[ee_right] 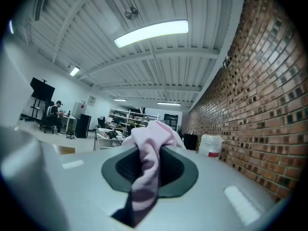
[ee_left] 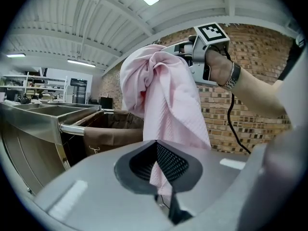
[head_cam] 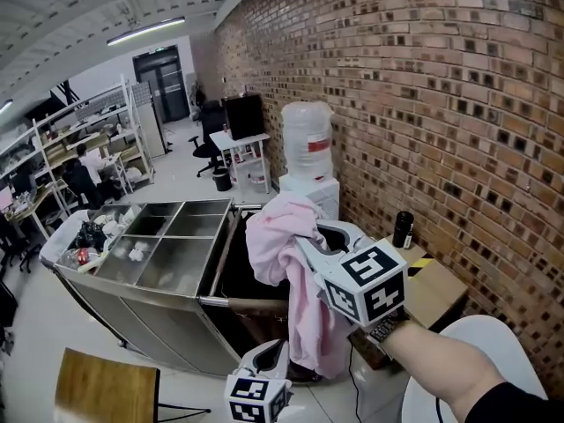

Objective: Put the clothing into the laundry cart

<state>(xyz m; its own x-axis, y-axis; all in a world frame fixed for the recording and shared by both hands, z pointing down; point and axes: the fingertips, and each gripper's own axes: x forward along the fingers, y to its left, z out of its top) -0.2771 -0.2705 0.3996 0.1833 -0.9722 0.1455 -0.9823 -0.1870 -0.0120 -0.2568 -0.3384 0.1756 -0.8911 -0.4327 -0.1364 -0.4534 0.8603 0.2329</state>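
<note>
Pinching a bunched fold of the pink garment (ee_right: 144,177), the right gripper (head_cam: 304,245) has its fingers (ee_right: 175,170) closed tight on the cloth. This grip carries the weight, so the rest of the garment drapes down freely. The garment hangs just beside the laundry cart (head_cam: 220,258), at the near rim of its brown bag (head_cam: 260,307) and not yet inside it. The left gripper (ee_left: 155,143) sits below the cart's rim with its jaws drawn together on the trailing tail of the cloth, probably to keep the hem from dragging. Steel compartments (head_cam: 167,254) lie on the cart's far side.
</note>
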